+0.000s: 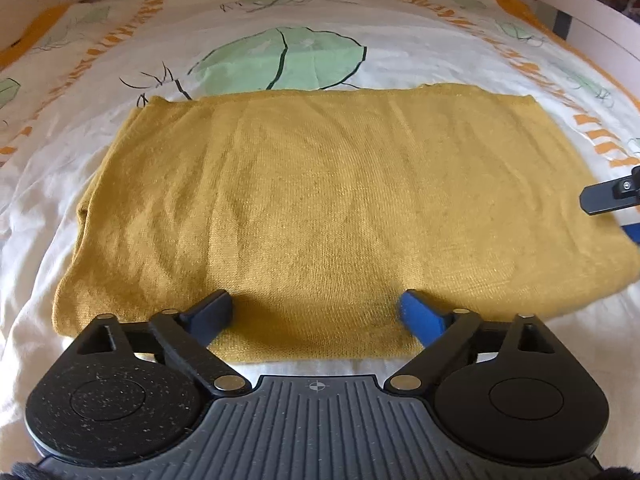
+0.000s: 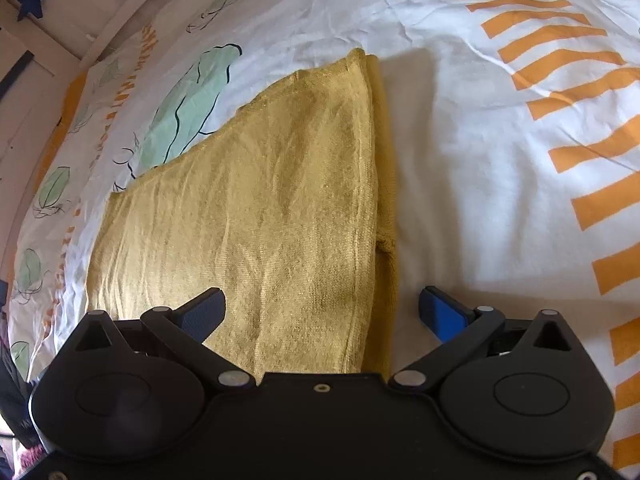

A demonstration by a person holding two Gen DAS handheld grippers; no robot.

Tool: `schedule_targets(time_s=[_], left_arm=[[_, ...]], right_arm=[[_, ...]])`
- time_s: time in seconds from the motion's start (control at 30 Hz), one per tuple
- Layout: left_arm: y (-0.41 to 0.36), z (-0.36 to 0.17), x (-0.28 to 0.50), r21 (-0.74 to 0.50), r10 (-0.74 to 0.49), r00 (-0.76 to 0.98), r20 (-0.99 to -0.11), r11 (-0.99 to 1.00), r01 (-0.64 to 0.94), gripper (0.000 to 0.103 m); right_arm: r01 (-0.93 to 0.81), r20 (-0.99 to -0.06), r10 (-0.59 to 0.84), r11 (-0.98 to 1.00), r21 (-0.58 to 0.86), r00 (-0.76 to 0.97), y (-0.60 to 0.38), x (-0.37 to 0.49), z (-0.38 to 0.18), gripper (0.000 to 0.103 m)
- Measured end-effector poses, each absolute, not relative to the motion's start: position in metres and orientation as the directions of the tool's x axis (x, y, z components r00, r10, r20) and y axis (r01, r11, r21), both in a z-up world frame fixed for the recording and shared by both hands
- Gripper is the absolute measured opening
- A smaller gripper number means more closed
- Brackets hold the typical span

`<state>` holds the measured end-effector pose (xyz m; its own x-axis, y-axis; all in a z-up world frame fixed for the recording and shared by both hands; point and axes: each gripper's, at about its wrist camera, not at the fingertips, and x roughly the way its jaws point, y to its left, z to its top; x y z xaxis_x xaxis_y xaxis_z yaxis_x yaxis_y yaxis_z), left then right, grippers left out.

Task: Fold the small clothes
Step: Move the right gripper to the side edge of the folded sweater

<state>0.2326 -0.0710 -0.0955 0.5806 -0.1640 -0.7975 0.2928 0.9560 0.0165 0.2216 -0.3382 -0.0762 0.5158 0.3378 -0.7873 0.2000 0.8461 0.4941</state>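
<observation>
A mustard-yellow knit garment (image 1: 320, 208) lies folded into a flat rectangle on the bed; it also shows in the right wrist view (image 2: 256, 220). My left gripper (image 1: 316, 312) is open and empty, its blue fingers over the garment's near edge. My right gripper (image 2: 322, 312) is open and empty, straddling the garment's right folded edge near its corner. One of its dark fingers (image 1: 608, 196) pokes in at the right side of the left wrist view.
The bed is covered by a white sheet (image 2: 460, 160) with green leaf prints (image 1: 280, 60) and orange lettering (image 2: 560, 80). A white bed frame (image 1: 592, 12) runs along the far and right sides.
</observation>
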Motion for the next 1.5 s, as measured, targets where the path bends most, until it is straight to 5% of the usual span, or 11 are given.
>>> schedule_targets(time_s=[0.1, 1.5], left_arm=[[-0.070, -0.100, 0.230, 0.013, -0.154, 0.600, -0.785, 0.964, 0.264, 0.103], [-0.075, -0.098, 0.236, 0.037, -0.122, 0.574, -0.810, 0.966, 0.257, 0.103]], right_arm=[[0.200, -0.789, 0.328, 0.851, 0.486, 0.519, -0.336, 0.223, -0.078, 0.103], [0.327, -0.747, 0.392, 0.720, 0.612, 0.537, -0.361, 0.230, -0.082, 0.103]])
